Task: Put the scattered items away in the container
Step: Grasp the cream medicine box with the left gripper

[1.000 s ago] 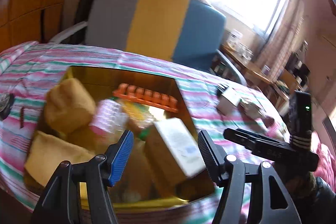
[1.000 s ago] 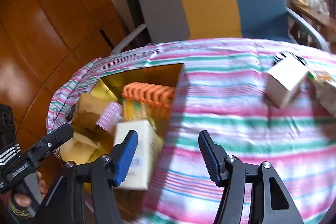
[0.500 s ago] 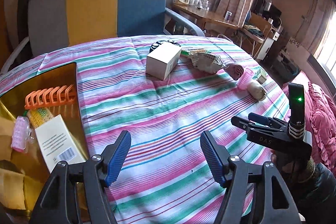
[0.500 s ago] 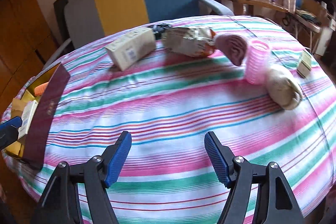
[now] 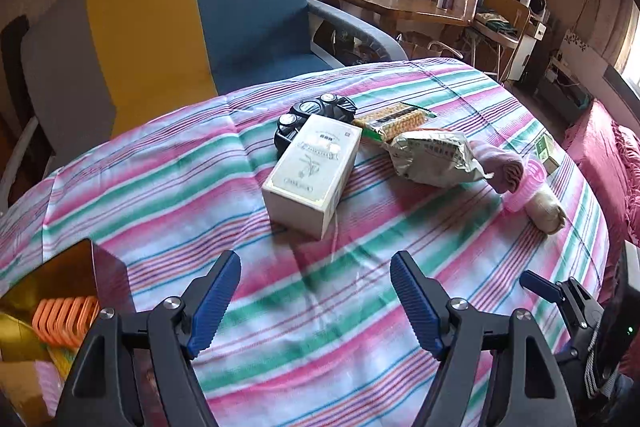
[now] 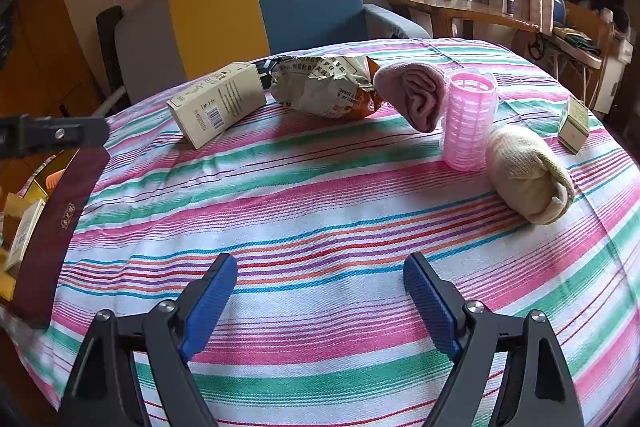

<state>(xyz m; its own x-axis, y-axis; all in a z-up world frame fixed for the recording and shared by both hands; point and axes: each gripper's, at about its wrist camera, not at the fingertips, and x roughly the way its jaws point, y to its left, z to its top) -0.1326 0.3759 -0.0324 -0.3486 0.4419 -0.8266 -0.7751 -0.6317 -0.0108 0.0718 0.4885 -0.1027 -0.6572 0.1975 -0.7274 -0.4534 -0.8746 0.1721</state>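
My left gripper (image 5: 316,301) hovers over the striped cloth, jaws opening with nothing between them. Ahead lies a white box (image 5: 312,171) against a black gadget (image 5: 316,115). A cracker packet (image 5: 394,119) and a crumpled bag (image 5: 434,157) lie beside them. My right gripper (image 6: 320,303) is also opening and empty, short of a pink roller (image 6: 468,123), a beige sock roll (image 6: 524,175) and a mauve sock (image 6: 416,95). The gold container (image 5: 60,279) sits lower left and holds an orange clip (image 5: 64,319) and other items.
A small green-and-cream box (image 6: 574,123) rests near the table's right edge. A grey, yellow and blue armchair (image 5: 192,27) stands behind the round table. A wooden side table (image 5: 400,3) with jars stands by the window. The container's maroon wall (image 6: 52,227) shows at the left.
Both grippers have swung away from the container toward the scattered items on the right. Both pairs of jaws have spread wider. The white carton seen over the container now lies inside it.
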